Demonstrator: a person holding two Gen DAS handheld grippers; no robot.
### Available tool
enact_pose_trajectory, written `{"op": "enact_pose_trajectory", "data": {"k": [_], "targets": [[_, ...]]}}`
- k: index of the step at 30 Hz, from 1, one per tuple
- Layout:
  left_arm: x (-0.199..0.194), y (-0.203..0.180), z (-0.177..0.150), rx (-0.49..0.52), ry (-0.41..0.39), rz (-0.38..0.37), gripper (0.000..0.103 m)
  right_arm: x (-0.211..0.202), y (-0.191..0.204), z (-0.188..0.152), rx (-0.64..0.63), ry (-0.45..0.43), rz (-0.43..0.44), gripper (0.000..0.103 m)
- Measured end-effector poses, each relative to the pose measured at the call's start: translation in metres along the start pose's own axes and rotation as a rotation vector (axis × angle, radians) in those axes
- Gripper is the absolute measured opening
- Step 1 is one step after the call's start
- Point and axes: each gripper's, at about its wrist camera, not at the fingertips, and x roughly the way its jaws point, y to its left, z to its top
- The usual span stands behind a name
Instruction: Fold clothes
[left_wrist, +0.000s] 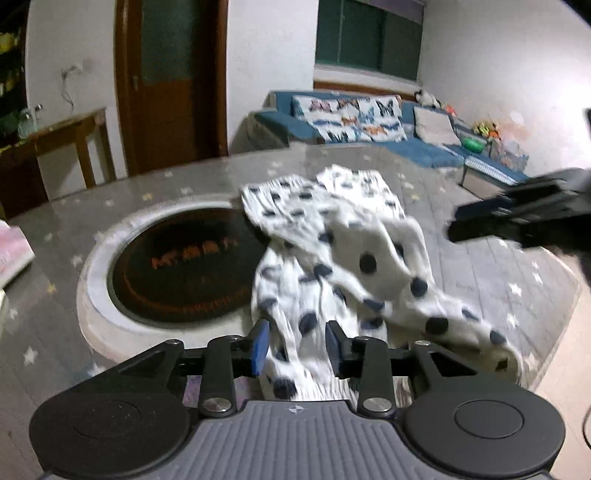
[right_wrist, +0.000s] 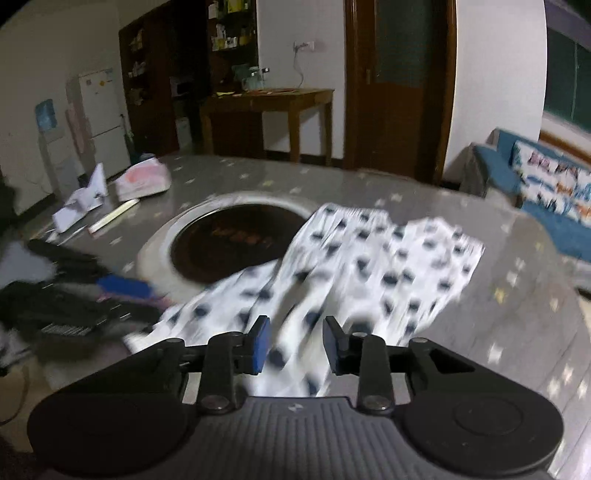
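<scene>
A white garment with dark polka dots lies rumpled on a grey star-patterned table, partly over a round black hotplate. My left gripper is open, its jaws apart over the garment's near end. My right gripper shows at the right edge of the left wrist view. In the right wrist view the garment lies spread ahead. My right gripper is open above its near edge. The left gripper shows blurred at the left.
A pink and white packet, crumpled paper and a pale stick lie on the table's far left. A blue sofa, a wooden side table and a door stand behind.
</scene>
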Motion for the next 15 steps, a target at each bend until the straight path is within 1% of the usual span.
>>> {"op": "enact_pose_trajectory", "data": {"k": [4,9,11,15], "targets": [[0.007,0.003,0.008,-0.019,-0.014,-0.016,0.043,0.042,-0.01,0.034,0.001,0.006,-0.016,0.031],[0.042,0.006,0.009,-0.056,0.039,-0.037,0.042,0.101,-0.016,0.069,-0.013,0.039,-0.035,0.031],[0.054,0.008,0.007,-0.077,0.055,-0.052,0.042,0.126,-0.017,0.08,-0.009,0.066,-0.029,0.031],[0.069,0.011,0.001,-0.099,0.087,-0.065,0.042,0.175,-0.019,0.098,0.004,0.113,-0.035,0.031]]}}
